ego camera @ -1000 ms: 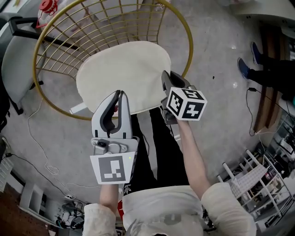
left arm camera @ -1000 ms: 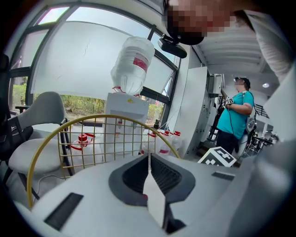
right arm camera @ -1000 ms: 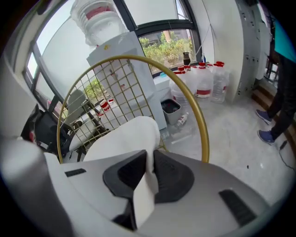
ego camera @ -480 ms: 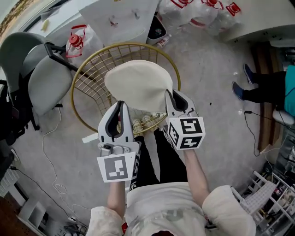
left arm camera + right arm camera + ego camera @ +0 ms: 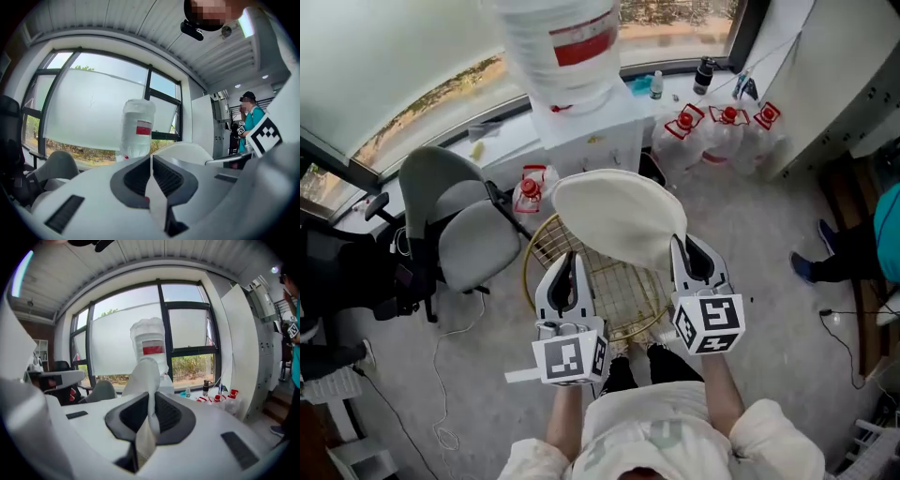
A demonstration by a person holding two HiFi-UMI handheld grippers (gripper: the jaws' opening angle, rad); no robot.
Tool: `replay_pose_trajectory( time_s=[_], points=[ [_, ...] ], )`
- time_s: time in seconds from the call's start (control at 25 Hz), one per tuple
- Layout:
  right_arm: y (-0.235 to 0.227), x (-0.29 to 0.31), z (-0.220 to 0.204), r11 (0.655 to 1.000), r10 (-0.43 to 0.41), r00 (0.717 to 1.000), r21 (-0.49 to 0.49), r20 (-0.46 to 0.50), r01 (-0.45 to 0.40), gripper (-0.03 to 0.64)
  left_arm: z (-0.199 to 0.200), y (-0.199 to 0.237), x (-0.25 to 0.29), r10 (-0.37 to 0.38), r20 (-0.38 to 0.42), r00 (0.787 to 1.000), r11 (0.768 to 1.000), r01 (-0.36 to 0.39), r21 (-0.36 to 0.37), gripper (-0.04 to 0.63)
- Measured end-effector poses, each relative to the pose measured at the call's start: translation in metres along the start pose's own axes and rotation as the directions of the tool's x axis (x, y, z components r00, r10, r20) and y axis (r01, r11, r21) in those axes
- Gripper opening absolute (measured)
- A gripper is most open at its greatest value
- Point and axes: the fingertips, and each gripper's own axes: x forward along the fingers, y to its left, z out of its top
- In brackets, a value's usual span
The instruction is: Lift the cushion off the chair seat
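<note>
The cream round cushion [image 5: 617,217] hangs in the air above the gold wire chair [image 5: 602,298], tilted, its seat bare below. My left gripper [image 5: 568,266] is shut on the cushion's near left edge. My right gripper [image 5: 688,253] is shut on its near right edge. In the left gripper view a thin fold of cream fabric is pinched between the dark pads [image 5: 136,176], and the cushion [image 5: 185,151] bulges to the right. In the right gripper view the cushion [image 5: 144,375] stands edge-on straight ahead, clamped between the pads [image 5: 171,413].
A grey office chair [image 5: 455,230] stands left of the wire chair. Behind it is a white water dispenser with a big bottle [image 5: 562,42]. Red-capped water jugs [image 5: 722,127] sit at the back right. A person in teal [image 5: 886,234] stands at the right edge. A cable [image 5: 441,375] lies on the floor.
Both grippers have risen a long way with the cushion, which has come off the chair seat. The head view has swung up, bringing the window and dispenser into sight.
</note>
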Motion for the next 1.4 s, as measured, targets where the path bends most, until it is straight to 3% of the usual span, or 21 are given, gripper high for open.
replay_pose_trajectory(
  time_s=[0.24, 0.44, 0.88, 1.4],
  points=[
    [0.018, -0.022, 0.088, 0.997, 0.074, 0.984, -0.011, 0.160, -0.073, 0.046, 0.078, 0.003, -0.018, 0.033, 0.148, 0.988, 0.998, -0.042, 0.054, 0.028],
    [0.041, -0.031, 0.124, 0.990, 0.143, 0.960, -0.021, 0.243, -0.142, 0.046, 0.106, 0.007, -0.035, 0.069, 0.225, 0.972, 0.996, -0.081, 0.046, 0.028],
    [0.060, -0.040, 0.134, 0.974, 0.225, 0.940, -0.024, 0.255, -0.226, 0.046, 0.123, 0.012, -0.050, 0.110, 0.256, 0.960, 0.989, -0.133, 0.072, 0.028],
    [0.050, -0.047, 0.135, 0.978, 0.208, 0.942, -0.035, 0.265, -0.206, 0.046, 0.127, 0.008, -0.052, 0.123, 0.272, 0.955, 0.987, -0.146, 0.069, 0.028]
  ],
)
